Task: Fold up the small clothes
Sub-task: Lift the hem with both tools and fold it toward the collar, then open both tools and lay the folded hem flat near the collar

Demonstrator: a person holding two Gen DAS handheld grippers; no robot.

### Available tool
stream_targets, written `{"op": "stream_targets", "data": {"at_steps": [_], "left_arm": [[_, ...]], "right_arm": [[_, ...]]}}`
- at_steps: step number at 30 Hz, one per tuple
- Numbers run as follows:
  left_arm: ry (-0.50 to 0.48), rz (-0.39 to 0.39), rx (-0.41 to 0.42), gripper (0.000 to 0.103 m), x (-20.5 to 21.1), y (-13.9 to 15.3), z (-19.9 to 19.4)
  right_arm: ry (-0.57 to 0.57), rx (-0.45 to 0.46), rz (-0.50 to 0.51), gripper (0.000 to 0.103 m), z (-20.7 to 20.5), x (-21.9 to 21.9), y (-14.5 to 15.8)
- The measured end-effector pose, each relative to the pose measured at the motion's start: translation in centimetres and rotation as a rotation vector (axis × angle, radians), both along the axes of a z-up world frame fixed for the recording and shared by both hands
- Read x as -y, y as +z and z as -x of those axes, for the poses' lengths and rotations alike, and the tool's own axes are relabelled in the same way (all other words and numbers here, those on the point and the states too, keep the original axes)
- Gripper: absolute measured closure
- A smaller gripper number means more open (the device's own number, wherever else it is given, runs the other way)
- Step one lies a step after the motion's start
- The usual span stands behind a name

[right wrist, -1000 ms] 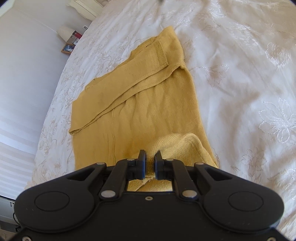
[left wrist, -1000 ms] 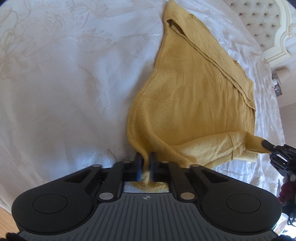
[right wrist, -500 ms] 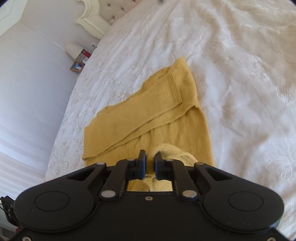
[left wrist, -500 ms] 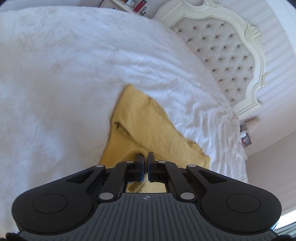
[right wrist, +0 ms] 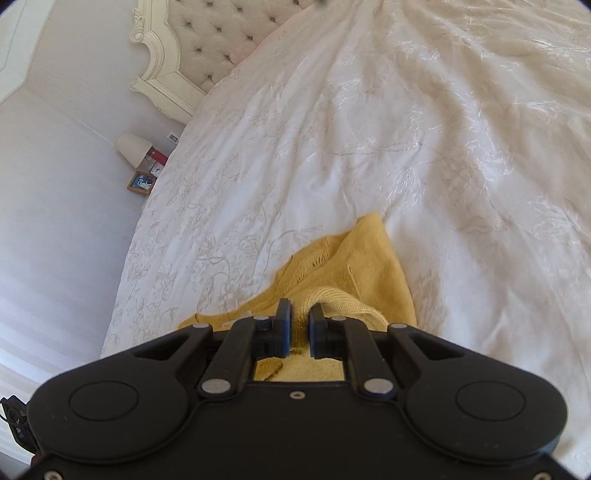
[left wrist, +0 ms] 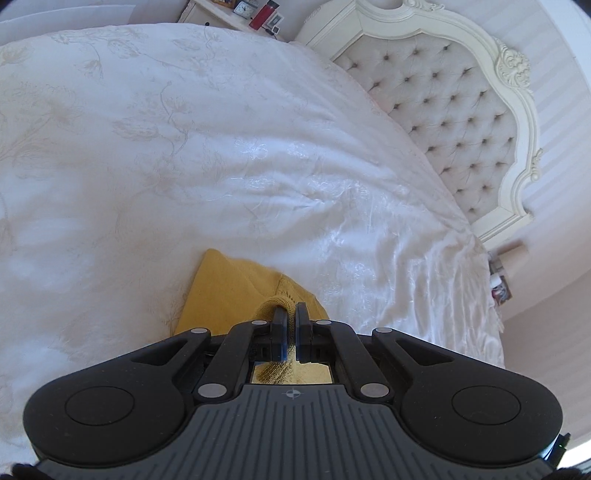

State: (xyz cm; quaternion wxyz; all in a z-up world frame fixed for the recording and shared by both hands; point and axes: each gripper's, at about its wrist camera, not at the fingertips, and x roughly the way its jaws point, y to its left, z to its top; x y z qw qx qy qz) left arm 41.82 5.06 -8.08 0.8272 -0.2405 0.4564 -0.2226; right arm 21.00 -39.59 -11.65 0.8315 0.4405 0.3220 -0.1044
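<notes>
Closest in, left wrist view: left claw (left wrist: 290,316) clamped tight on a bunched knit edge of the yellow garment (left wrist: 225,291); yellow fabric fills the narrow slit between the blue-edged pads and shows again in the window behind them. Right wrist view: right claw (right wrist: 300,316) likewise pinched on a thicker roll of the same yellow garment (right wrist: 373,273), its jaws standing slightly wider than the left pair, with ribbed knit pressed between them.

Just beyond the claws: the garment lies on the bed, mostly hidden under the claw bodies. Held edges are raised above the flat layer beneath. Right view shows an openwork knit strip and a seam on the upper layer; one corner points away from the camera.

Farther: white bedspread (left wrist: 221,166) with pale floral embroidery, wrinkled, covering the bed in both views.

Farthest: cream tufted headboard (left wrist: 461,122) with carved frame; striped wall behind it. Bedside lamp (right wrist: 132,148) and small framed picture (right wrist: 141,181) beside the bed on the right view; small items on a shelf (left wrist: 236,14) at the top of the left view, too small to identify.
</notes>
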Motion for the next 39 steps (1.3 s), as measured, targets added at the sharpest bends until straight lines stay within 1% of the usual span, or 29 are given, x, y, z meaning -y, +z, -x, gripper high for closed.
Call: {"op": "stream_targets", "data": {"at_steps": [5, 8, 9, 10, 12, 14, 15, 16, 17, 18, 19, 21, 23, 24, 27, 29, 33, 36, 39], "left_arm": [[0.002, -0.057, -0.042, 0.099, 1.5, -2.1, -2.6], [0.013, -0.099, -0.07, 0.098, 2.0, -3.3, -3.9], [0.018, -0.106, -0.081, 0.093, 2.0, -3.6, -4.3], [0.025, -0.112, -0.081, 0.08, 1.9, -3.9, -4.6], [0.045, -0.125, -0.058, 0.067, 1.7, -4.0, -4.9], [0.058, -0.144, -0.017, 0.064, 1.5, -3.6, -5.3], [0.054, -0.155, -0.006, 0.059, 1.4, -3.4, -5.4], [0.04, -0.164, 0.006, 0.053, 1.4, -3.1, -5.5], [0.019, -0.173, 0.013, 0.05, 1.5, -2.8, -5.6], [-0.001, -0.184, 0.017, 0.046, 1.6, -2.5, -5.5], [-0.029, -0.205, 0.03, 0.045, 2.1, -2.1, -5.4], [-0.086, -0.271, 0.068, 0.043, 3.1, -1.4, -4.5], [-0.148, -0.333, 0.111, 0.042, 4.3, -0.9, -3.1], [-0.181, -0.357, 0.126, 0.041, 5.0, -0.7, -2.3], [-0.265, -0.41, 0.158, 0.038, 6.6, -0.8, 0.8], [-0.307, -0.427, 0.156, 0.038, 7.4, -1.3, 2.8], [-0.357, -0.441, 0.095, 0.038, 8.5, -3.3, 5.5], [-0.379, -0.459, 0.066, 0.038, 9.0, -4.6, 6.3], [-0.391, -0.495, 0.072, 0.038, 9.5, -5.4, 6.0]], "right_arm": [[0.027, -0.046, 0.022, 0.085, -3.2, 1.3, -1.4], [0.047, -0.08, 0.036, 0.082, -4.4, 1.6, -2.3], [0.05, -0.093, 0.038, 0.078, -4.7, 1.6, -2.6], [0.051, -0.106, 0.039, 0.078, -4.9, 1.6, -2.8], [0.055, -0.126, 0.039, 0.078, -5.2, 1.6, -3.3], [0.056, -0.14, 0.051, 0.077, -5.4, 1.6, -3.5], [0.056, -0.14, 0.056, 0.066, -5.4, 1.6, -3.5], [0.053, -0.133, 0.061, 0.05, -5.4, 1.6, -3.4], [0.047, -0.121, 0.074, 0.042, -5.3, 1.7, -3.2], [0.041, -0.105, 0.09, 0.023, -5.1, 1.7, -2.9], [0.037, -0.09, 0.106, 0.018, -4.9, 1.7, -2.6], [0.033, -0.09, 0.152, 0.018, -4.8, 1.6, -1.8], [0.045, -0.095, 0.211, 0.012, -4.6, 1.1, -1.1], [0.06, -0.095, 0.241, 0.009, -4.5, 0.7, -0.8], [0.113, -0.113, 0.323, 0.009, -4.1, -1.0, -0.1], [0.16, -0.128, 0.372, 0.009, -3.8, -2.4, 0.0], [0.259, -0.165, 0.435, 0.009, -3.3, -5.5, -0.3], [0.331, -0.185, 0.461, 0.009, -3.1, -7.4, -0.8], [0.391, -0.195, 0.478, 0.009, -3.5, -8.7, -1.4]]}}
